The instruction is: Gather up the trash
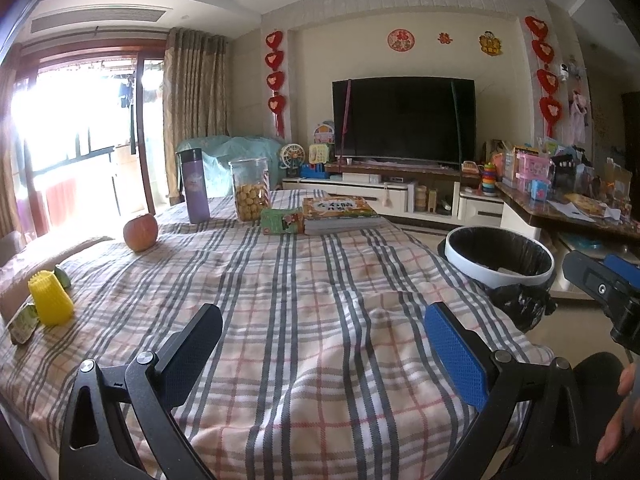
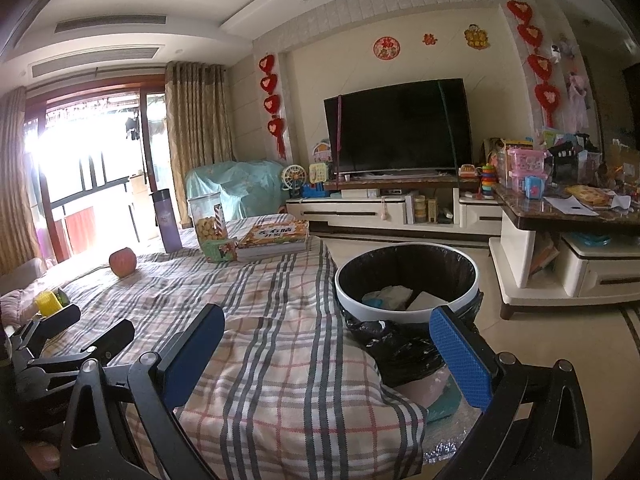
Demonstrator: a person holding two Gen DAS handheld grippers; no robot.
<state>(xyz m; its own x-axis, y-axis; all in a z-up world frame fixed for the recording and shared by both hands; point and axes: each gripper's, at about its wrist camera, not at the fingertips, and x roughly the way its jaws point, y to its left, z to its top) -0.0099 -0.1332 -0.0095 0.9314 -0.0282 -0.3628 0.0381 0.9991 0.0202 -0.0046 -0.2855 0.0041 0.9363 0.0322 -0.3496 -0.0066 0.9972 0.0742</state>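
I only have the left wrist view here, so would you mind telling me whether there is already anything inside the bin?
Observer: Yes, the right wrist view looks into the bin; crumpled white and blue scraps lie at the bottom.
Operator: Is the right gripper holding anything?
Observer: No, the right gripper is open and empty, over the table edge.
Operator: Anything beneath the bin bag?
Observer: A teal item shows on the floor under the black bag.

Home living room — wall-mounted television (image 1: 404, 118) above low cabinet (image 1: 384, 196), curtains (image 1: 194, 108), toys — plaid-covered table (image 1: 304, 304).
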